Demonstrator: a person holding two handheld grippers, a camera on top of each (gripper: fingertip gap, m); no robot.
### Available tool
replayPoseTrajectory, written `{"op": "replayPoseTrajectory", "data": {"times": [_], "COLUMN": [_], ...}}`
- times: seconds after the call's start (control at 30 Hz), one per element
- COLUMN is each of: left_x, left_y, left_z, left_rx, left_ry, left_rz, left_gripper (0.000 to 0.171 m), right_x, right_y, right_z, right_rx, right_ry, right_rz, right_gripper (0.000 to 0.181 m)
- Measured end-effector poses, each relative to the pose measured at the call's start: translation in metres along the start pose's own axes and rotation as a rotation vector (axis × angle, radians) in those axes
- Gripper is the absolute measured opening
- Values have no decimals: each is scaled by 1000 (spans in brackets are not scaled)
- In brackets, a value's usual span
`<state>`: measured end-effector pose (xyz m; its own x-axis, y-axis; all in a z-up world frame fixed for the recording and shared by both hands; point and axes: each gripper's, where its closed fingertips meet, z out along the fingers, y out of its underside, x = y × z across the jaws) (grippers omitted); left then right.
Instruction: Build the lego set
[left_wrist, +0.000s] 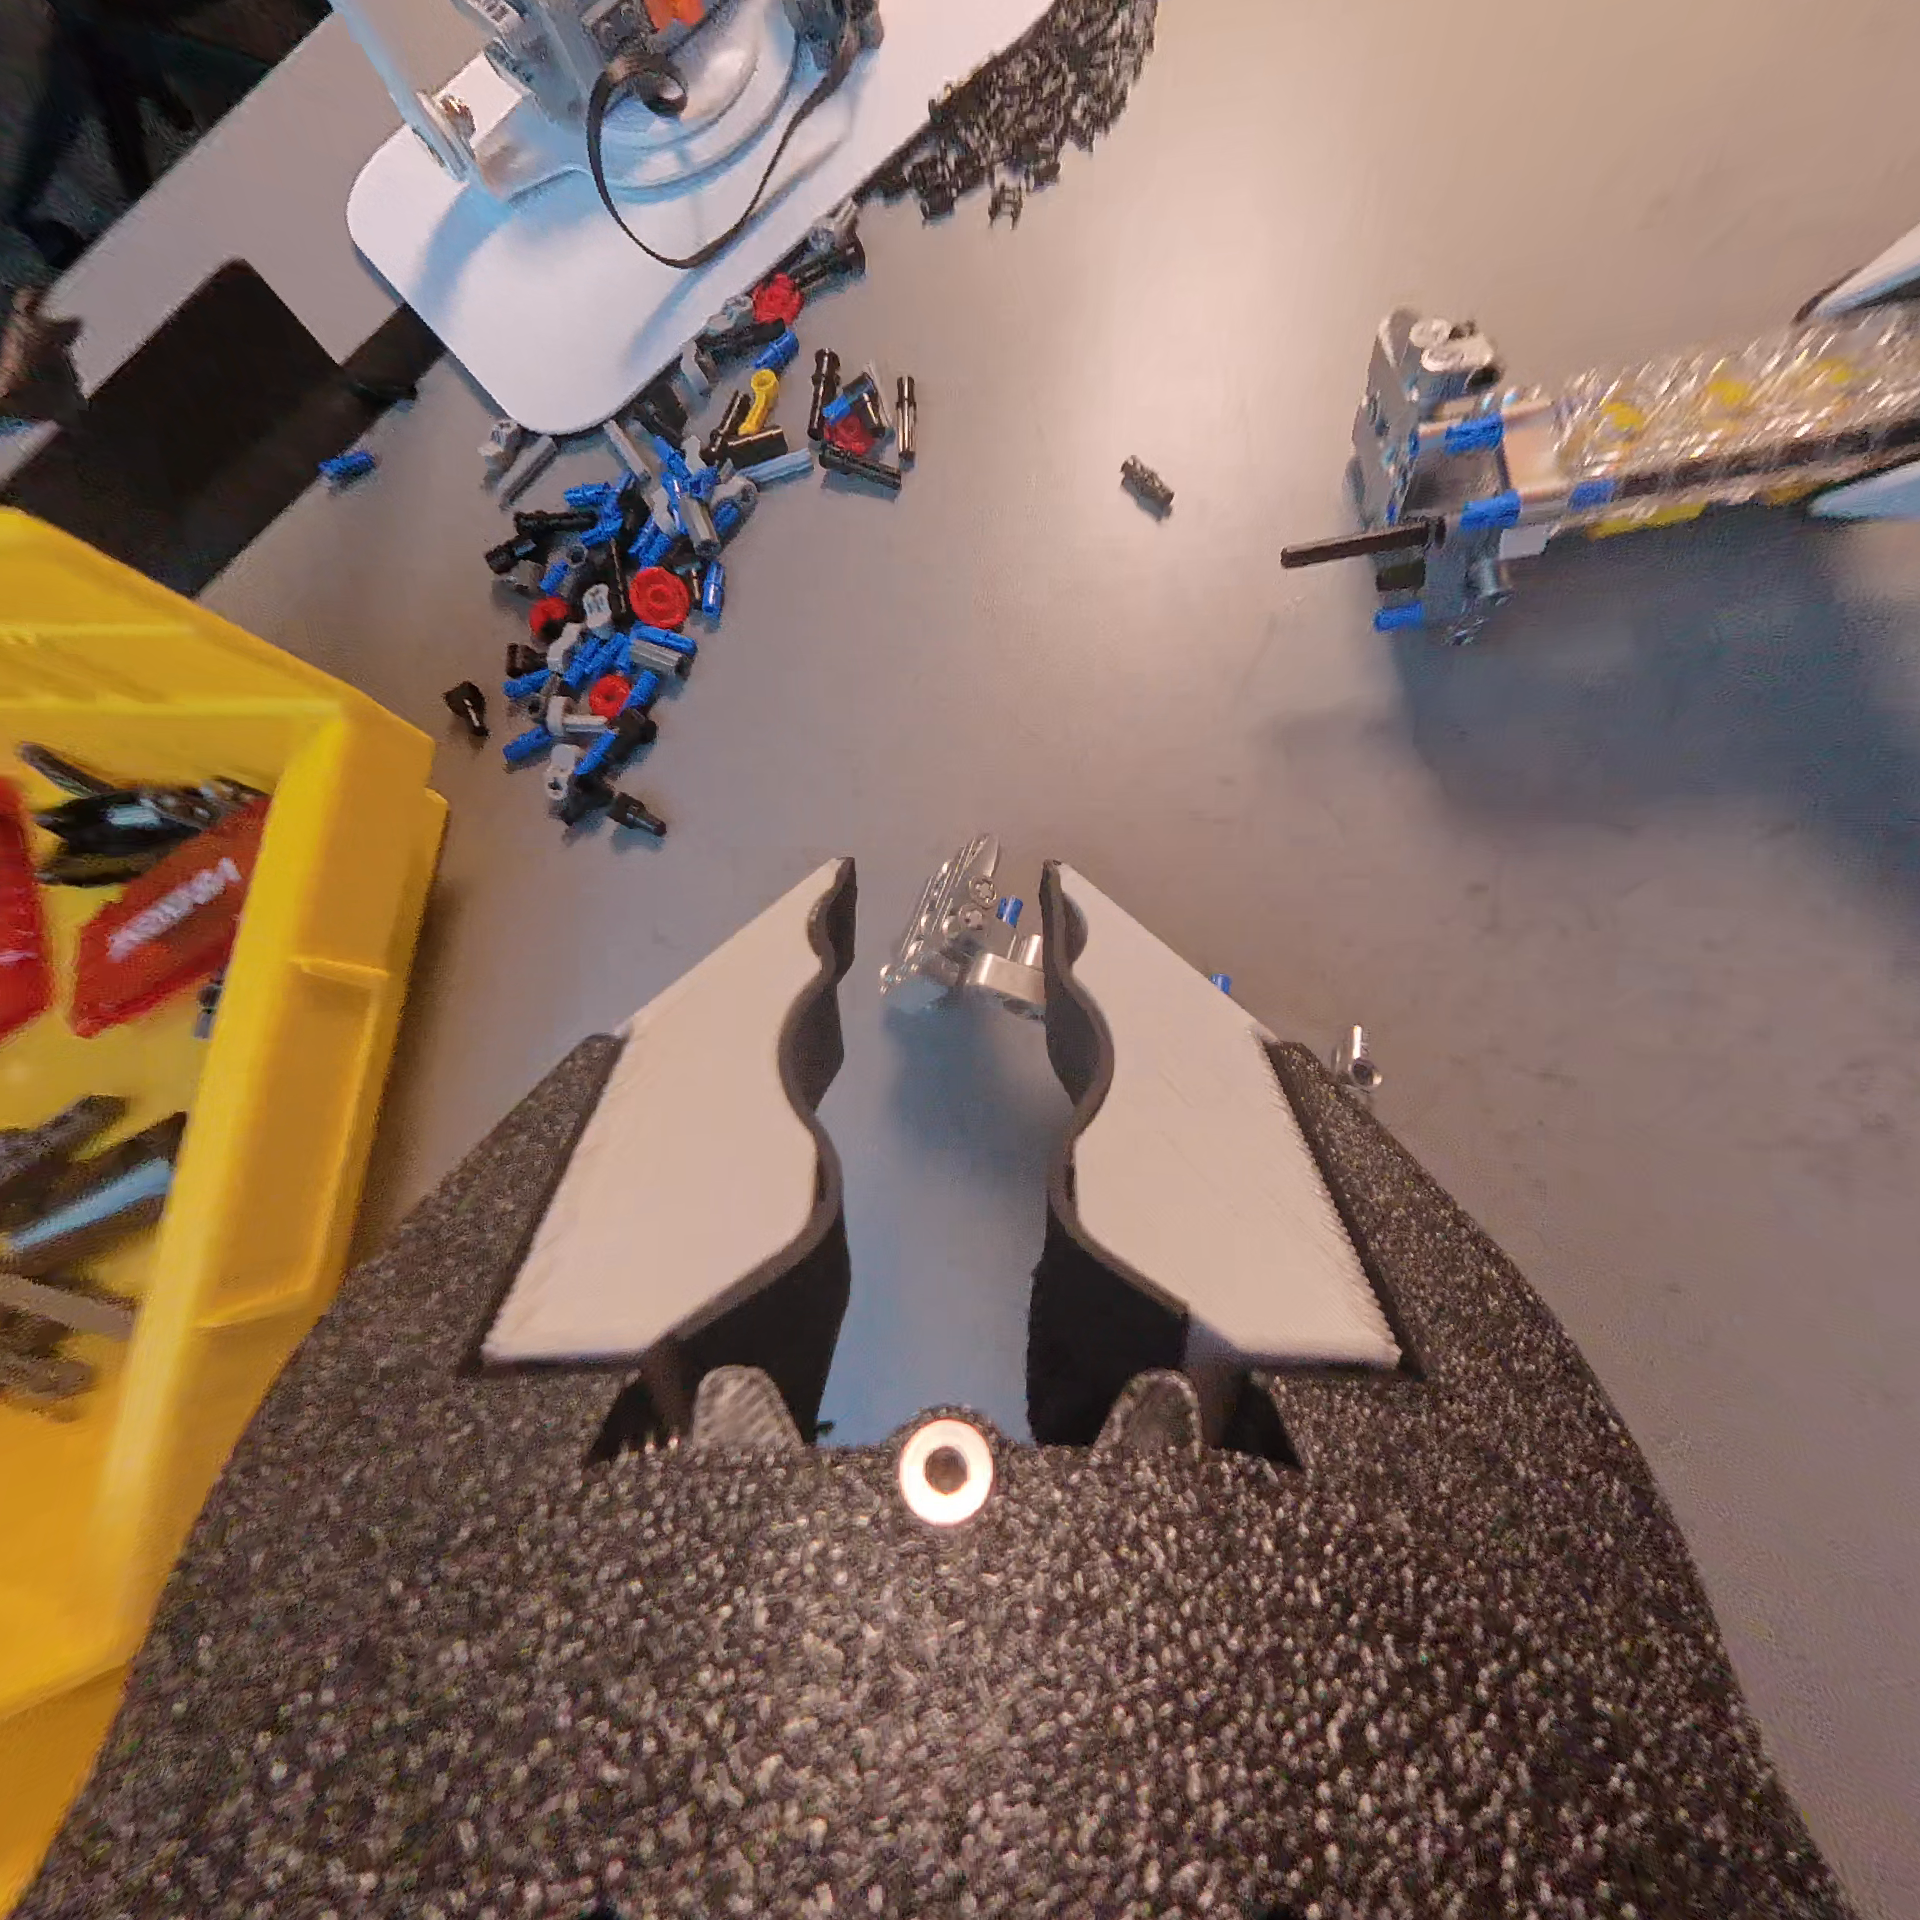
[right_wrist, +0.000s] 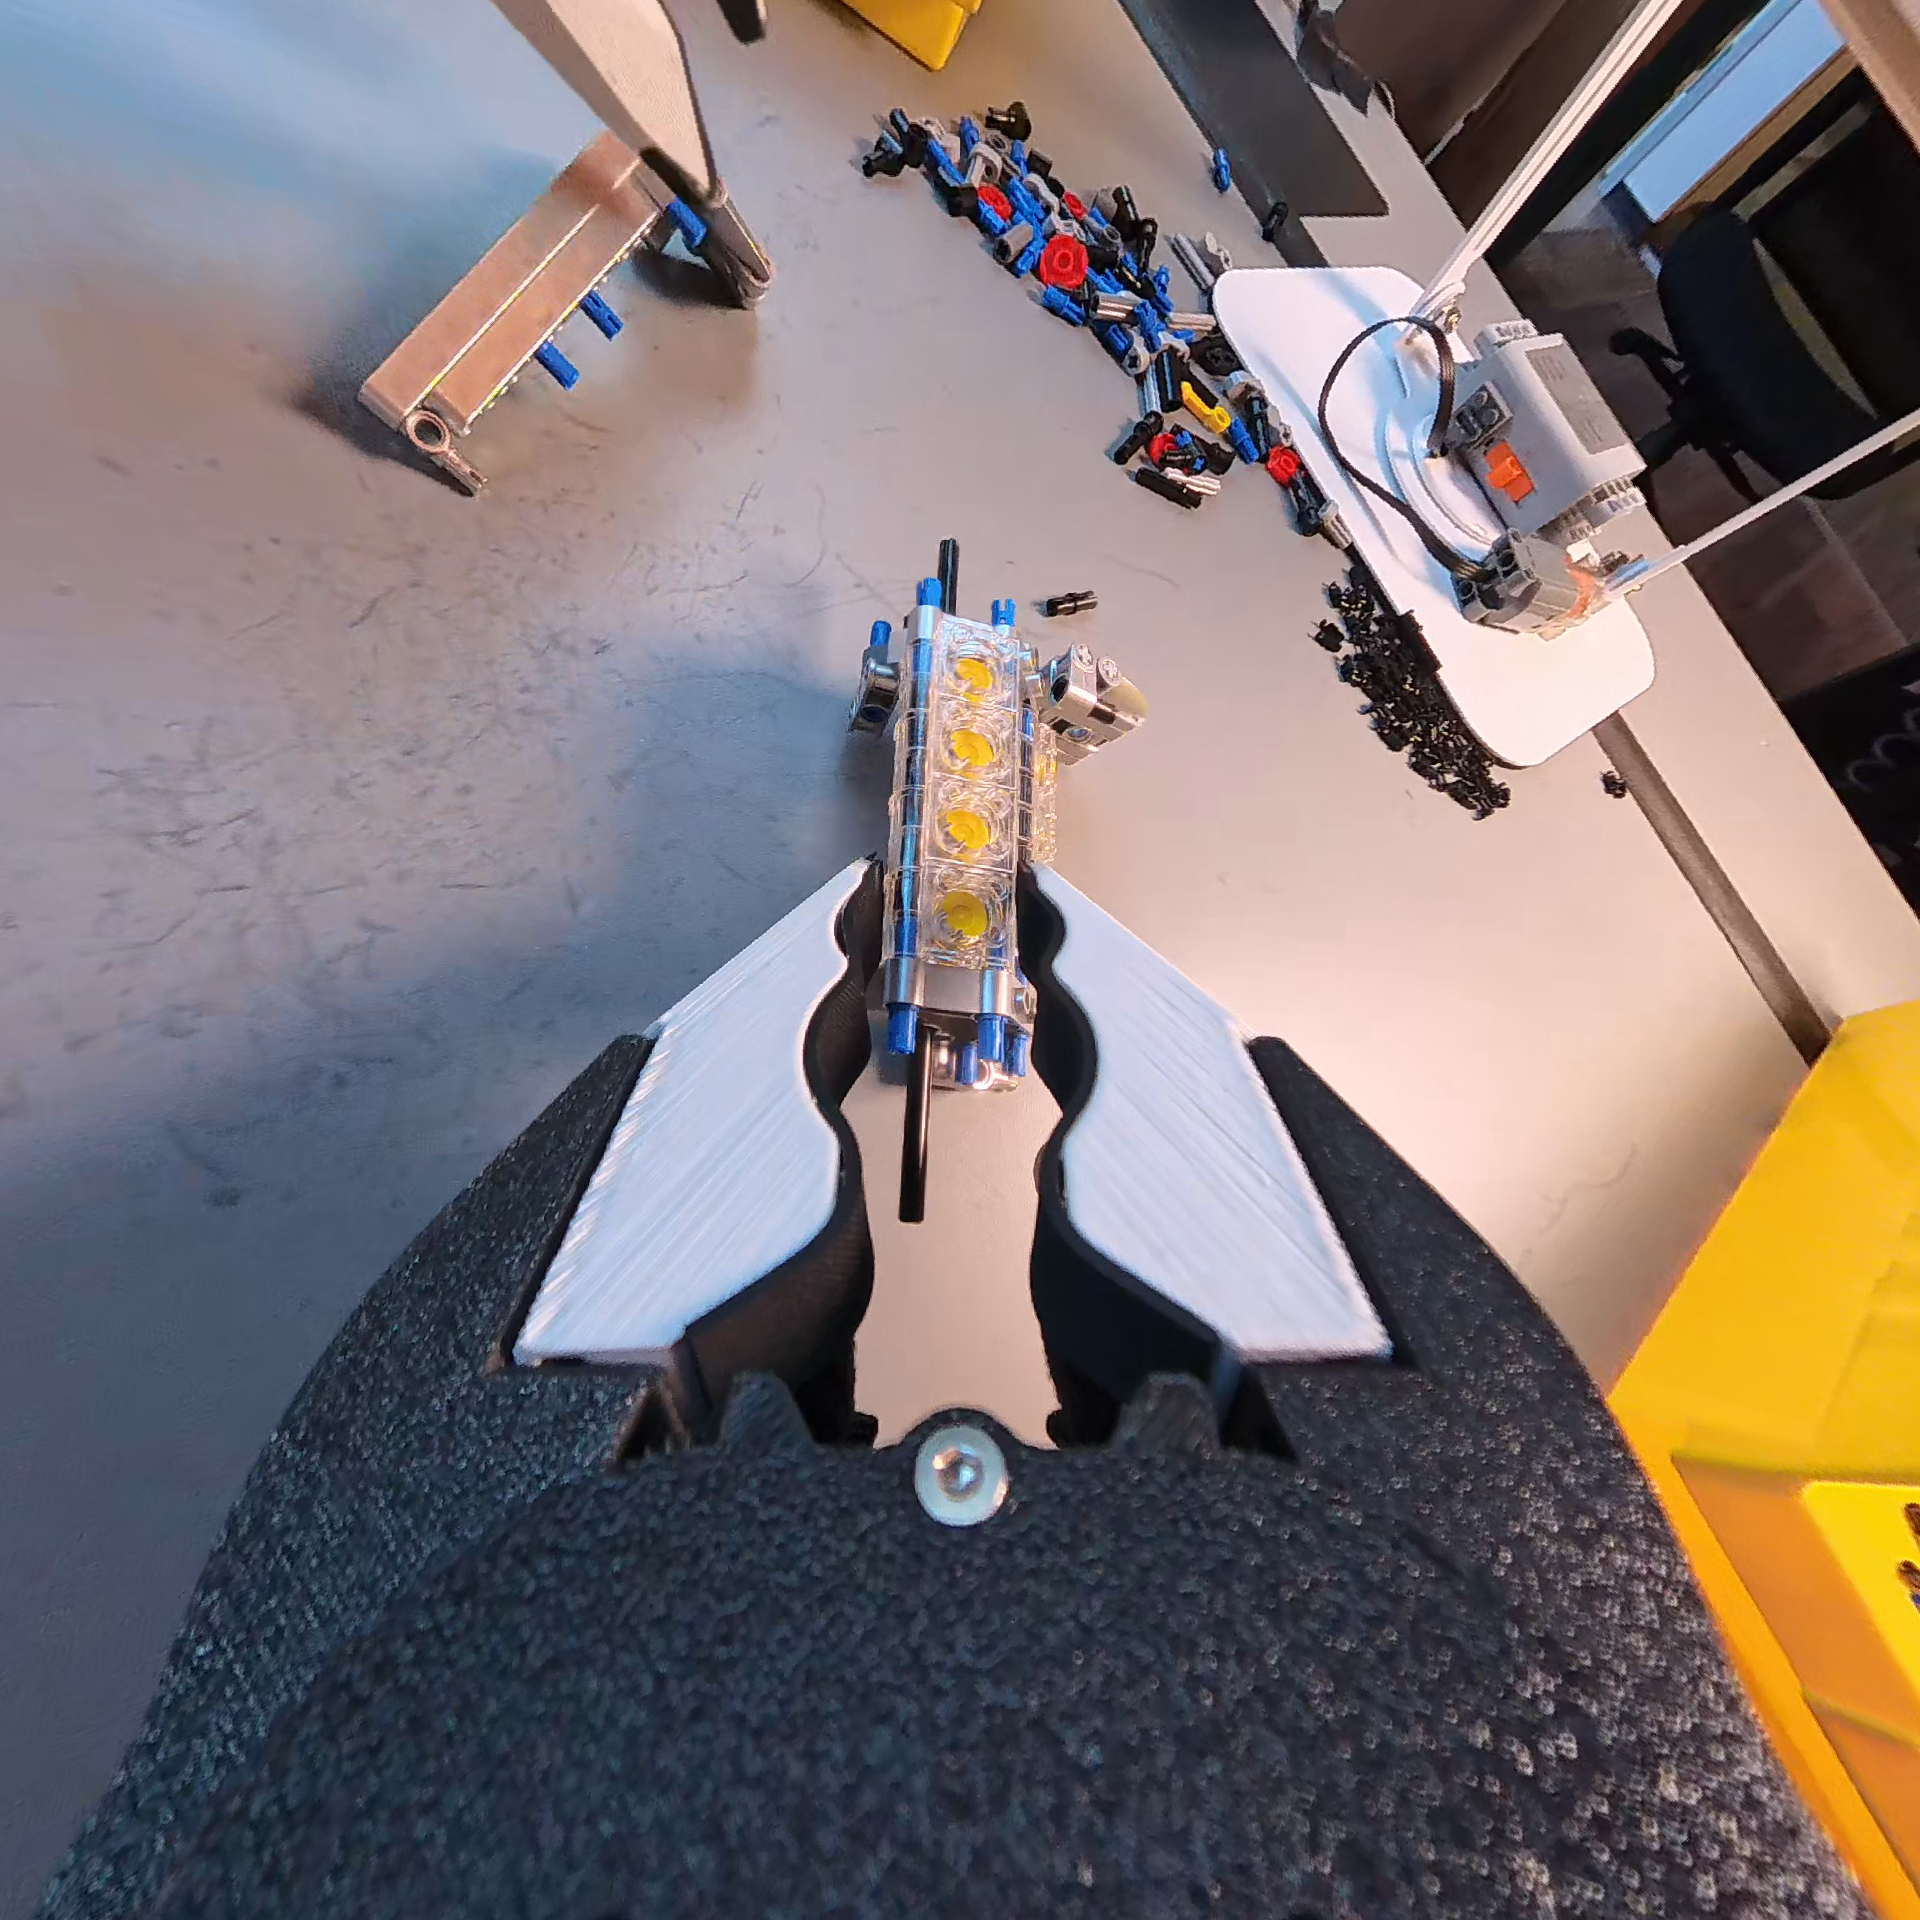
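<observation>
The left hand-held gripper points forward and down over the grey table, its two fingers spread with a clear gap. A small grey brick assembly with a blue pin lies on the table between the fingertips; it sits close to the right-side finger, but whether it touches is hard to tell from this angle. To the left, near the gripper body, stands a yellow bin holding red and dark parts. Farther ahead a heap of loose blue, black and red pins lies scattered beside a white plate.

The right hand-held gripper also tilts down toward the table, and its fingers are closed on the near end of a long clear-and-grey engine block with yellow discs along its top. The block reaches forward away from the gripper, and a black axle sticks back out of it between the fingers. In the left wrist view the same block shows at the far right, well apart from the left gripper. A grey battery box with a black cable rests on the white plate
</observation>
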<state>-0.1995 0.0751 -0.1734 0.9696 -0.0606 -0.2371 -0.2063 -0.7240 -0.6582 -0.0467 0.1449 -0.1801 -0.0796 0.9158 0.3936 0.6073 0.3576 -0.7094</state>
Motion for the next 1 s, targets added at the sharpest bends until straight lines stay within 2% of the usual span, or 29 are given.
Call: {"op": "replayPoseTrajectory", "data": {"times": [0.13,0.23,0.3,0.33,0.37,0.43,0.5,0.6,0.63,0.7,0.77,0.87,1.0], "left_x": [6,6,3,2,-1,3,24,47,51,52,47,45,58], "left_y": [9,25,41,40,37,26,-8,-60,-70,-74,-70,-64,-35], "left_z": [16,21,20,22,24,25,21,-8,-17,-19,-8,7,32], "left_rx": [-309,-562,-687,-673,-637,-482,-171,304,419,542,570,491,240], "left_ry": [-62,-3,69,102,116,178,314,553,605,621,567,497,346], "left_rz": [264,364,374,360,354,351,152,-171,-259,-386,-473,-508,-290], "left_gripper": [32,34,22,13,10,10,10,10,10,10,10,11,11], "right_x": [-1,0,0,1,1,2,4,5,6,7,7,5,0], "right_y": [1,2,3,3,3,3,1,2,2,0,-1,6,13], "right_z": [0,-1,-3,-3,-4,-6,-8,-7,-7,-8,-8,-7,-6], "right_rx": [0,3,4,5,6,11,22,24,25,43,48,12,-22], "right_ry": [-3,-6,-8,-8,-8,-7,-6,-5,-1,2,-8,-27,-42], "right_rz": [-1,9,15,16,18,23,33,43,41,34,50,48,9], "right_gripper": [24,24,24,24,24,25,24,24,24,24,24,24,24]}}
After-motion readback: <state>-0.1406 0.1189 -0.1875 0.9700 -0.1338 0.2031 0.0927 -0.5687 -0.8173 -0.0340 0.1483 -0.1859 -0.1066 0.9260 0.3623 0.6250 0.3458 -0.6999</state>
